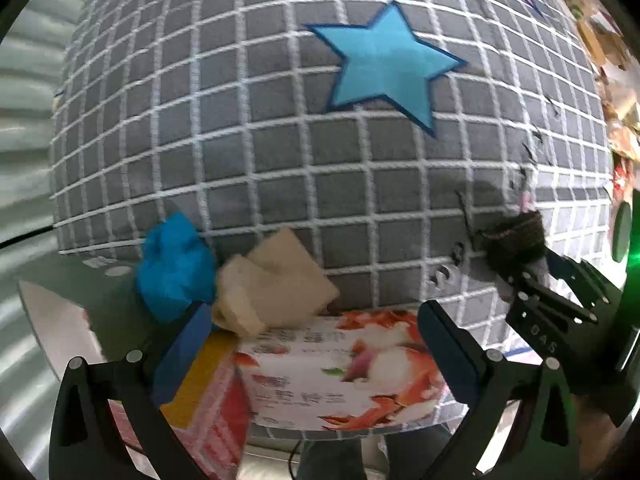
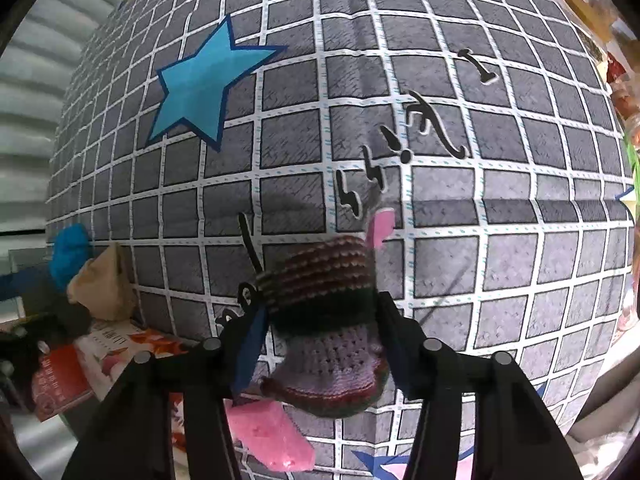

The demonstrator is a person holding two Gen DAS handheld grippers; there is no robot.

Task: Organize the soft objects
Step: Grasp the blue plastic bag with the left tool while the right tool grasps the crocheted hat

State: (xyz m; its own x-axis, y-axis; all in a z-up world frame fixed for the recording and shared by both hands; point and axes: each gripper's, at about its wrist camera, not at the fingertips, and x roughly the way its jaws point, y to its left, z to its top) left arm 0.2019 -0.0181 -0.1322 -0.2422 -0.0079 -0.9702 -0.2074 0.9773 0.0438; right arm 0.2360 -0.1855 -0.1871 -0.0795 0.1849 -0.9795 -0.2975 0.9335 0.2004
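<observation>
- In the left wrist view, my left gripper point(image 1: 316, 344) was wide open and held nothing. The crumpled blue cloth point(image 1: 174, 266) and the folded tan cloth point(image 1: 276, 284) lay just ahead of it, a bit to the left, at the edge of the grey checked cushion with stars point(image 1: 280, 140). The left hand was nearer to them.
- In the right wrist view, my right gripper point(image 2: 320, 340) was pinched on the striped knitted sock point(image 2: 324, 320), its long side running straight out between the fingers, over the cushion.

Left claw point(image 1: 314, 344) agape, right claw point(image 2: 320, 336) clamped
</observation>
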